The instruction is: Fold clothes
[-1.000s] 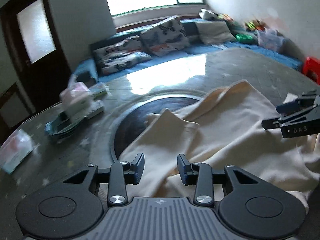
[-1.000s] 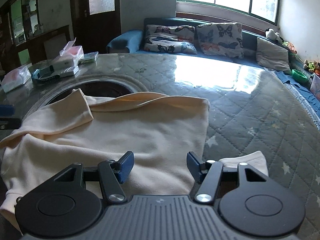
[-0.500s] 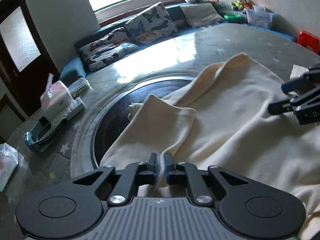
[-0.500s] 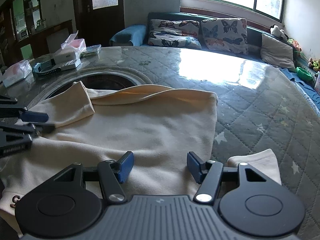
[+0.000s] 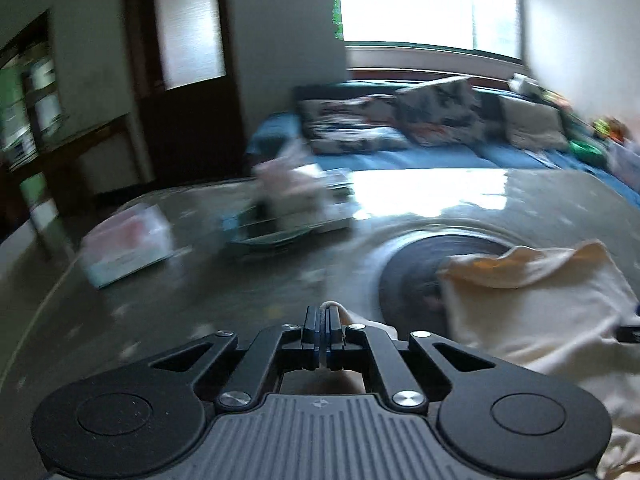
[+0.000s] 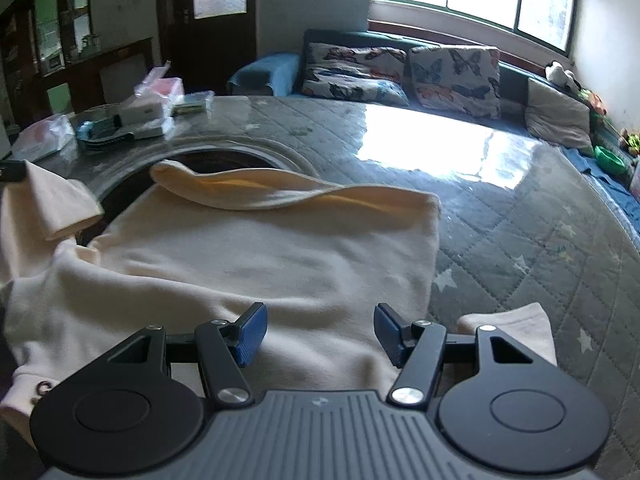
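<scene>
We see the quilted surface (image 6: 520, 232) carrying our cream garment (image 6: 260, 264), spread flat across its near half. Our left claw (image 5: 323, 332) is pressed together, pinching the garment's sleeve (image 6: 52, 204) and holding it raised. Our right claw (image 6: 320, 330) hovers spread above the garment's near edge.

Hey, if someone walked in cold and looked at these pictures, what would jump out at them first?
Most likely the cream sweatshirt spread over the quilted table, its far edge curled up. Next, the left gripper shut on a pinch of its fabric, with the sleeve lifted at the left of the right wrist view. The right gripper hangs open over the near hem.
</scene>
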{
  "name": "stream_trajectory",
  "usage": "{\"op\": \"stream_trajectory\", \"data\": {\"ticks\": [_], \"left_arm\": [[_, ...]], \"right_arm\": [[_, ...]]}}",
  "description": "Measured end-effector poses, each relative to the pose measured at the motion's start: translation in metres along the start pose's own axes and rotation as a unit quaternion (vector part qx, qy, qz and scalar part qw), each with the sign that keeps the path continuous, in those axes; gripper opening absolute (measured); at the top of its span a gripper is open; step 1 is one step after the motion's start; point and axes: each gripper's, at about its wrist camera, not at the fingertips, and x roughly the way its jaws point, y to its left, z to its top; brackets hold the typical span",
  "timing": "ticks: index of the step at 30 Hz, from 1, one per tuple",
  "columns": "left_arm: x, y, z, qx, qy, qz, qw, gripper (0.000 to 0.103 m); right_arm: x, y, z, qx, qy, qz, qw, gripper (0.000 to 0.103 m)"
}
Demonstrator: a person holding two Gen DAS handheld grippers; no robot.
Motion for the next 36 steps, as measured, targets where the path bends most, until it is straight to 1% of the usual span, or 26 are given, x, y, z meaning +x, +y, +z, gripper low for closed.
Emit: {"op": "stream_trajectory", "data": {"ticks": [3, 5, 8, 10, 14, 17, 19, 22, 23, 24, 25, 27, 28, 31, 34, 36], "left_arm": [[-0.003, 0.021, -0.013, -0.025, 0.015, 0.017, 0.9994, 0.003], [0.0, 0.026, -0.022, -0.031, 0.028, 0.021, 0.9989, 0.003], [0.008, 0.029, -0.028, -0.035, 0.041, 0.026, 0.9982, 0.003], [0.013, 0.029, -0.029, -0.035, 0.045, 0.028, 0.9979, 0.003], [0.017, 0.026, -0.024, -0.03, 0.043, 0.032, 0.9981, 0.003], [0.017, 0.023, -0.022, -0.024, 0.04, 0.036, 0.9983, 0.003], [0.016, 0.023, -0.021, -0.025, 0.038, 0.036, 0.9983, 0.003], [0.012, 0.024, -0.019, -0.028, 0.032, 0.037, 0.9984, 0.003], [0.009, 0.025, -0.019, -0.029, 0.028, 0.038, 0.9985, 0.003], [0.006, 0.026, -0.018, -0.03, 0.024, 0.039, 0.9985, 0.003], [0.002, 0.027, -0.018, -0.033, 0.02, 0.039, 0.9985, 0.003], [-0.007, 0.032, -0.017, -0.039, 0.011, 0.039, 0.9984, 0.003], [-0.011, 0.035, -0.018, -0.043, 0.009, 0.038, 0.9983, 0.003], [-0.012, 0.039, -0.025, -0.035, 0.021, 0.046, 0.9981, 0.003], [-0.011, 0.037, -0.03, -0.023, 0.027, 0.03, 0.9989, 0.006], [-0.011, 0.035, -0.033, -0.013, 0.03, 0.018, 0.9993, 0.008]], "right_arm": [[-0.012, 0.013, 0.001, -0.018, -0.009, 0.032, 0.999, 0.06], [-0.019, 0.022, 0.001, -0.031, -0.013, 0.053, 0.998, 0.06], [-0.031, 0.043, 0.0, -0.057, -0.015, 0.102, 0.993, 0.06], [-0.04, 0.059, -0.002, -0.08, -0.013, 0.141, 0.987, 0.06], [-0.052, 0.091, -0.01, -0.137, -0.006, 0.197, 0.971, 0.06], [-0.058, 0.114, -0.019, -0.182, 0.002, 0.222, 0.958, 0.06], [-0.058, 0.125, -0.026, -0.203, 0.008, 0.23, 0.952, 0.06], [-0.054, 0.141, -0.038, -0.23, 0.014, 0.222, 0.947, 0.053], [-0.052, 0.145, -0.041, -0.237, 0.016, 0.216, 0.947, 0.049], [-0.051, 0.147, -0.043, -0.241, 0.016, 0.211, 0.947, 0.038], [-0.05, 0.146, -0.043, -0.241, 0.016, 0.21, 0.947, 0.033], [-0.051, 0.143, -0.043, -0.236, 0.016, 0.215, 0.947, 0.009], [-0.053, 0.141, -0.042, -0.233, 0.018, 0.222, 0.946, 0.009], [-0.059, 0.139, -0.042, -0.235, 0.026, 0.243, 0.941, 0.008], [-0.061, 0.141, -0.05, -0.25, 0.036, 0.252, 0.934, 0.008], [-0.063, 0.14, -0.053, -0.256, 0.036, 0.252, 0.933, 0.008]]}}
